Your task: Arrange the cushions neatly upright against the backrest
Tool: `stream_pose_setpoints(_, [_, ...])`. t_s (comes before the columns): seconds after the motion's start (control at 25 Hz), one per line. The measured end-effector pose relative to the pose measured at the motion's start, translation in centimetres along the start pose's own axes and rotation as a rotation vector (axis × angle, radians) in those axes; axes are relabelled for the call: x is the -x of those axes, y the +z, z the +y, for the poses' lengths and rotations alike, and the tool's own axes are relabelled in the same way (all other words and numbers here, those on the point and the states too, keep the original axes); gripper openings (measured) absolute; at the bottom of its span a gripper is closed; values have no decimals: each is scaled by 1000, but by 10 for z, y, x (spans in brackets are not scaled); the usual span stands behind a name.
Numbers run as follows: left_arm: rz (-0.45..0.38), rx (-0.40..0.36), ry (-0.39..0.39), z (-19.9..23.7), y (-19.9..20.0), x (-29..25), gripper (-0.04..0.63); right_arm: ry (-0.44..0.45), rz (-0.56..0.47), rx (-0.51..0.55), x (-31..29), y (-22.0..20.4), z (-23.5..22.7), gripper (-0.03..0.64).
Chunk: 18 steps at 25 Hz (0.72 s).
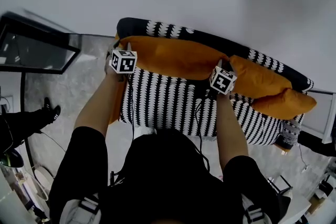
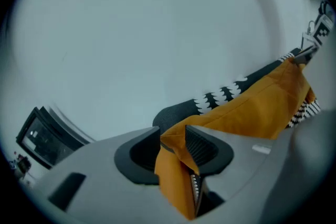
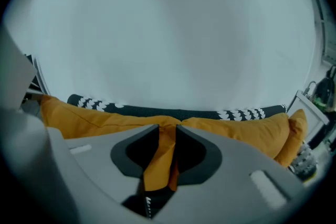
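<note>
**Two hand-held grippers at the ends of the long orange cushion**

Three orange cushions sit in a row on the black-and-white patterned sofa, all along its backrest. The long cushion fills the left and middle of the row. A smaller cushion comes next, its end touching the long one's. The last cushion sits by the sofa's right end and overlaps the second.

The person leans over the seat with both arms stretched toward the long cushion. The left hand-held gripper is at the cushion's left end, by the sofa's left arm. Its jaws stand apart with a crumpled corner of orange fabric between them. The ribbed pad of one jaw is partly bare, so the fabric lies there unclamped.

The right hand-held gripper is at the cushion's right end, just where it meets the second cushion. Its jaws are also parted, with a fold of orange cloth hanging slack in the gap and dark space showing beside it lower down.

In the right gripper view, the top edges of the cushions run just under the patterned top of the backrest, with a plain pale wall behind.
</note>
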State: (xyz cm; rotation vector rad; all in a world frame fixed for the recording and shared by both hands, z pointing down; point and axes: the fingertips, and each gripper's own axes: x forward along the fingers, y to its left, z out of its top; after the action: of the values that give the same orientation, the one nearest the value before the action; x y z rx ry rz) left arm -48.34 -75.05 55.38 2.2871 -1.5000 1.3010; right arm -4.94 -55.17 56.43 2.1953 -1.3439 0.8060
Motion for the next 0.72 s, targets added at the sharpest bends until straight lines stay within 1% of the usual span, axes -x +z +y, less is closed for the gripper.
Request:
stream_pose_setpoints(0.04, [-21, 31, 2, 2, 3, 8, 160, 6, -28, -7, 11, 5, 2, 79])
stream_pose_setpoints(0.08, [-43, 66, 2, 3, 7, 17, 160, 18, -54, -10, 21, 12, 7, 20])
stream_pose_setpoints(0.12, [-62, 105, -1, 4, 10, 26, 158, 39, -78, -11, 32, 18, 13, 6])
stream_pose_setpoints(0.16, [-76, 145, -5, 4, 12, 36, 131, 68, -101, -12, 43, 25, 21, 6])
stream_pose_setpoints(0.2, [-87, 187, -12, 3, 13, 47, 51, 98, -124, -13, 55, 31, 29, 6])
stream_pose_setpoints(0.24, [-94, 229, -26, 0, 14, 59, 6, 124, -145, -13, 66, 38, 37, 6])
stream_pose_setpoints(0.32, [-114, 298, -75, -10, 16, 83, 8, 169, -180, -9, 92, 50, 52, 6])
stream_pose_setpoints(0.36, [-131, 321, -101, -17, 19, 97, 9, 191, -196, -6, 106, 56, 60, 6])
stream_pose_setpoints(0.44, [-177, 350, -145, -27, 28, 128, 9, 232, -232, 3, 136, 67, 76, 6])
stream_pose_setpoints(0.52, [-243, 357, -172, -32, 43, 162, 9, 265, -270, 11, 164, 78, 92, 6])
stream_pose_setpoints(0.64, [-344, 331, -192, -36, 65, 212, 9, 288, -313, 6, 202, 87, 107, 6])
stream_pose_setpoints(0.72, [-386, 320, -209, -39, 74, 243, 9, 294, -326, 13, 226, 90, 114, 6])
